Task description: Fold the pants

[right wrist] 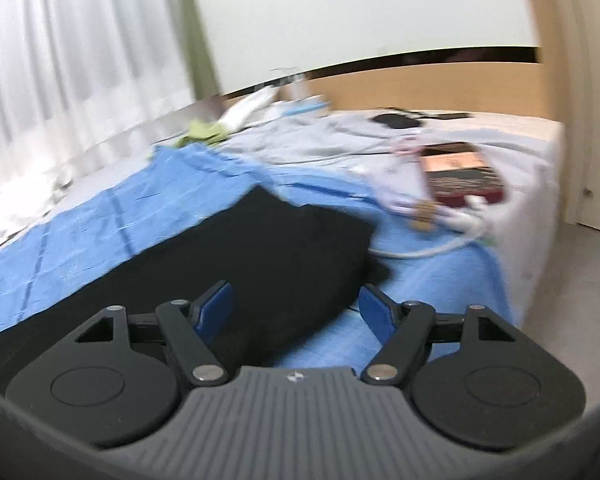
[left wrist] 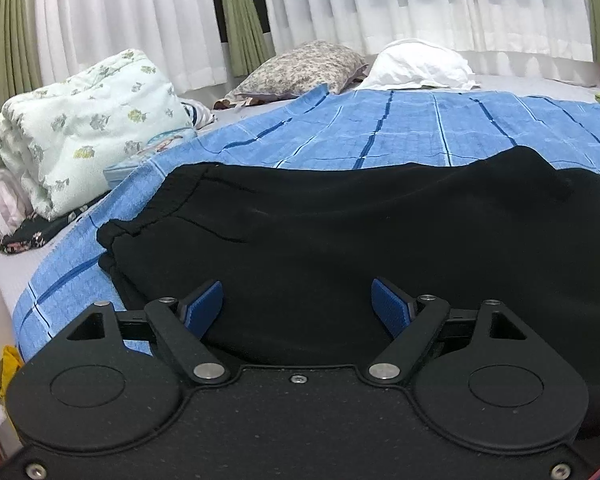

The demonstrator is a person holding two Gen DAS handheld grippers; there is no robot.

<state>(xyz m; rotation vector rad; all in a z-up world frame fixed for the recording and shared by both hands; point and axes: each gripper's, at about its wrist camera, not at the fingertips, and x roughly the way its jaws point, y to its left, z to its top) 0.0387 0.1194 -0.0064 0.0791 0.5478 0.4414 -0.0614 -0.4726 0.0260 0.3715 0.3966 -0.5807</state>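
Observation:
Black pants (left wrist: 340,232) lie folded lengthwise on a blue checked cloth (left wrist: 380,128) on the bed, the gathered waistband at the left. My left gripper (left wrist: 298,300) is open just above the pants' near edge, holding nothing. In the right wrist view, which is blurred, the other end of the pants (right wrist: 284,248) lies on the blue cloth (right wrist: 100,224). My right gripper (right wrist: 296,304) is open over the near edge of the leg end, with the fabric between its blue pads but not clamped.
A folded floral quilt (left wrist: 88,120) and two pillows (left wrist: 308,68) lie at the bed's far left. A book (right wrist: 460,176), a white cable (right wrist: 428,252) and small items lie on the sheet beyond the pants' end. The bed edge and floor (right wrist: 572,280) are at right.

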